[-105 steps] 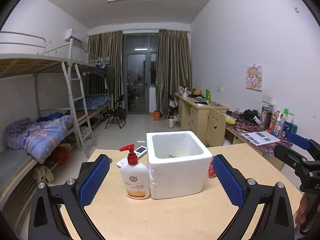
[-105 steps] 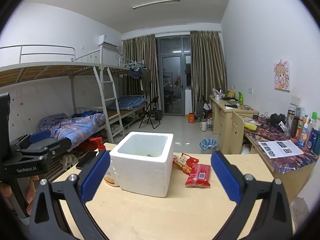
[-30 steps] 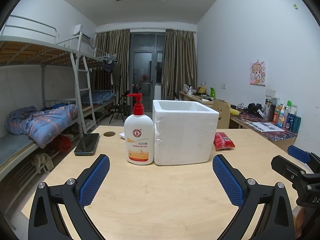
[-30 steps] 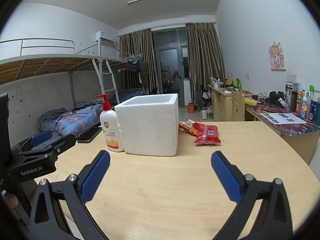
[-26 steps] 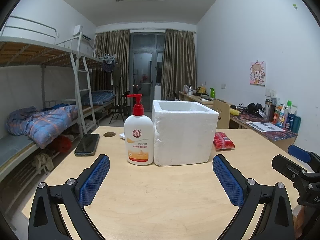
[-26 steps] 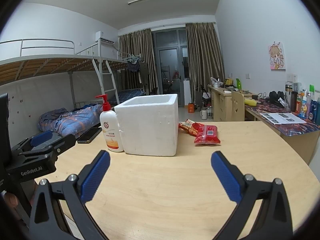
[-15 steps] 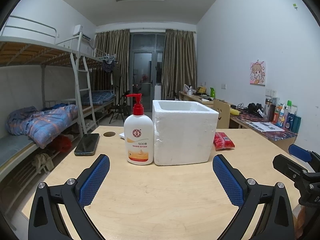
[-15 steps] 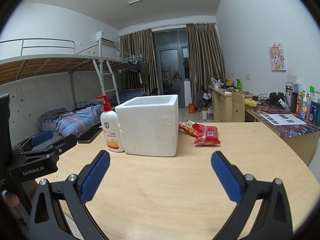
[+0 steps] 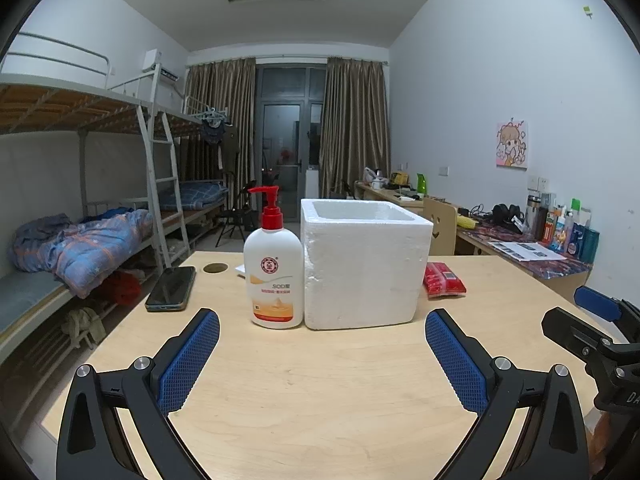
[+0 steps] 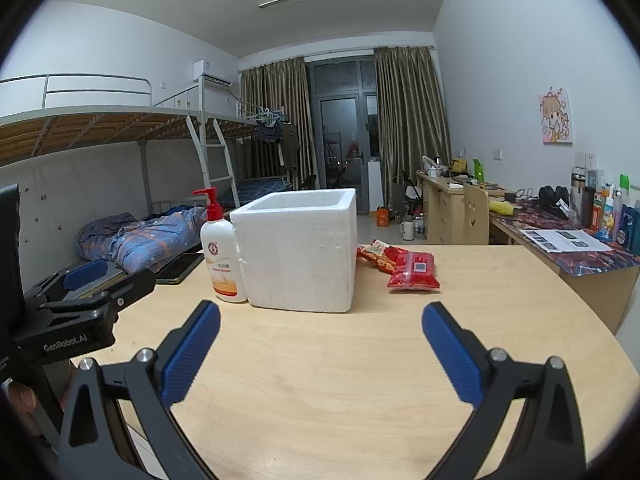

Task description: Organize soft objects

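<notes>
A white foam box [image 9: 366, 264] stands open-topped on the wooden table [image 9: 320, 380]; it also shows in the right wrist view [image 10: 298, 250]. A red soft packet [image 10: 414, 270] and an orange-red snack bag [image 10: 376, 254] lie to the right of the box; the red packet shows in the left wrist view [image 9: 444, 284]. My left gripper [image 9: 322, 354] is open and empty, low over the table, short of the box. My right gripper [image 10: 320, 344] is open and empty, also short of the box.
A white pump bottle with a red top [image 9: 274, 272] stands touching the box's left side. A black phone [image 9: 172, 288] lies at the table's left edge, next to a round hole [image 9: 215, 268]. A bunk bed stands to the left, desks to the right.
Since 3.5 s ago both grippers have come down from above the box to table height. Over the last second nothing has visibly moved.
</notes>
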A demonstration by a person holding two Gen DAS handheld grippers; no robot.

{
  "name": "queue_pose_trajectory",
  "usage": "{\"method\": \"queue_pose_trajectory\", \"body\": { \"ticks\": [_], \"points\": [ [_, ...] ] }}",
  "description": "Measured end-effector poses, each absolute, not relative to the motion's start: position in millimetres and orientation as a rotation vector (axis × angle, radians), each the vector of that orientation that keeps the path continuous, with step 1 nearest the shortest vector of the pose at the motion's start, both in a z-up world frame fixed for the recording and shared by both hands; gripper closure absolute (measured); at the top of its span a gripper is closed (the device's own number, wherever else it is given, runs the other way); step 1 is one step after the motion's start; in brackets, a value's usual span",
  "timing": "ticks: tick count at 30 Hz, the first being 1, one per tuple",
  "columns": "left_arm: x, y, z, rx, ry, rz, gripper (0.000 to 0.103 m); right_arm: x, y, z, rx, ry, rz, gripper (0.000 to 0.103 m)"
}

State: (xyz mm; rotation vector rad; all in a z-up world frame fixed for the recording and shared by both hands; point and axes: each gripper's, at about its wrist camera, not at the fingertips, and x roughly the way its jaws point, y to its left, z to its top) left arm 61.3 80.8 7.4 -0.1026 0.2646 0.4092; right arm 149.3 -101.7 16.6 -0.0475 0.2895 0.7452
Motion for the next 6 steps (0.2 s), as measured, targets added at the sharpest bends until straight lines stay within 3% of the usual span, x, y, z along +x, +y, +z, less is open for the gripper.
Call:
{"method": "queue_pose_trajectory", "body": {
  "ticks": [6],
  "points": [
    [60.3,78.8,7.3,-0.099,0.261,0.401,0.000,151.4,-101.8,15.5,-0.038,0.296,0.748,0.001]
  ]
}}
